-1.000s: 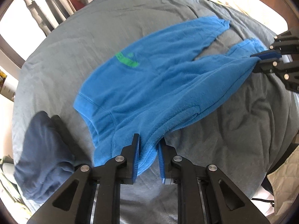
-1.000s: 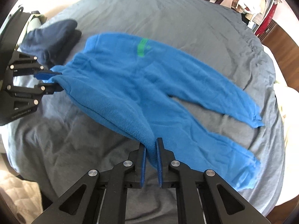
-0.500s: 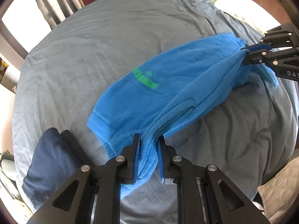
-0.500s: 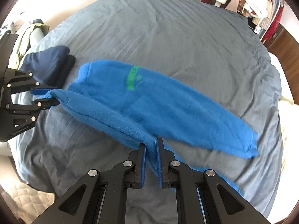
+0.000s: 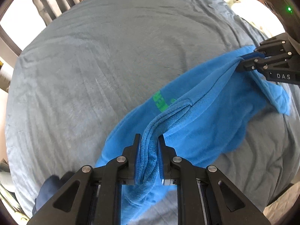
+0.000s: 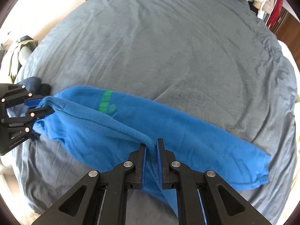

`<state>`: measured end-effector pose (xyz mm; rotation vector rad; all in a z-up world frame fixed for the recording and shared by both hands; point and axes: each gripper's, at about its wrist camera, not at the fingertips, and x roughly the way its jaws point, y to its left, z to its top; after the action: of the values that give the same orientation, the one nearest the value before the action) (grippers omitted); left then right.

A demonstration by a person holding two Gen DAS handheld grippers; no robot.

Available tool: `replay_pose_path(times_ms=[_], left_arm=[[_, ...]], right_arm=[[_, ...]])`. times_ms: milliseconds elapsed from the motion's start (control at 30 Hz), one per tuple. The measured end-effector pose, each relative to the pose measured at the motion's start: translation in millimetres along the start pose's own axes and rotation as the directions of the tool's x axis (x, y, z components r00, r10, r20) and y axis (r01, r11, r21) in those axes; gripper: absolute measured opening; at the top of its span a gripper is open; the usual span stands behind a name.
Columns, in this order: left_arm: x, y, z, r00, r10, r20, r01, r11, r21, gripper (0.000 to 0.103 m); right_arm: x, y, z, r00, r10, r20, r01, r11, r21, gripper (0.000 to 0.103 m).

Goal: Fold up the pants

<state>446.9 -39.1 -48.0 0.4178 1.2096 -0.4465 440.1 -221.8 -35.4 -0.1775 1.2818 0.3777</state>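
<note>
Left gripper (image 5: pixel 149 146) clamped on the waist end of the blue pants (image 5: pixel 206 116), fabric bunched between its pads. Right gripper (image 6: pixel 151 148) clamped on a leg fold, lower centre of its frame. Pants stretch between both, draped over the grey bed (image 6: pixel 168 46). Dark navy garment (image 6: pixel 34 86) at left edge.

Soft daylight fills both wrist views, brightest along the upper and left rims where windows and pale walls wash out to white; the grey bed cover (image 6: pixel 168 46) is evenly lit, its creases casting only faint shadows. Fisheye optics bulge the bed into a dome and darken the corners. The blue pants (image 5: pixel 206 116) show motion smear at their edges and on the green print, while each near gripper stays sharp
</note>
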Motion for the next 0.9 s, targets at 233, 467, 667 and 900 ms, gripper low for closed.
replay_pose_path(times_ms=[233,467,667,900], left_arm=[[39.4,9.4,19.1,1.000,0.004,-0.026,-0.003,1.000,0.011,0.017],[69.9,18.8,24.2,0.997,-0.027,-0.069,0.025,1.000,-0.017,0.018],[77.0,30.9,21.8,0.997,-0.021,-0.080,0.017,0.999,-0.048,0.033],[73.5,54.0,14.2,0.997,0.014,-0.078,-0.021,0.996,-0.085,0.058]], right_arm=[[47.9,-18.6,21.5,0.999,0.013,-0.050,-0.012,1.000,0.029,0.010],[84.9,-31.2,33.3,0.994,0.027,-0.105,-0.022,0.999,0.046,0.010],[100.8,-34.9,40.5,0.991,0.030,-0.127,-0.025,0.999,0.046,0.011],[117.9,-48.0,47.0,0.981,0.063,-0.182,-0.047,0.995,0.089,0.013]])
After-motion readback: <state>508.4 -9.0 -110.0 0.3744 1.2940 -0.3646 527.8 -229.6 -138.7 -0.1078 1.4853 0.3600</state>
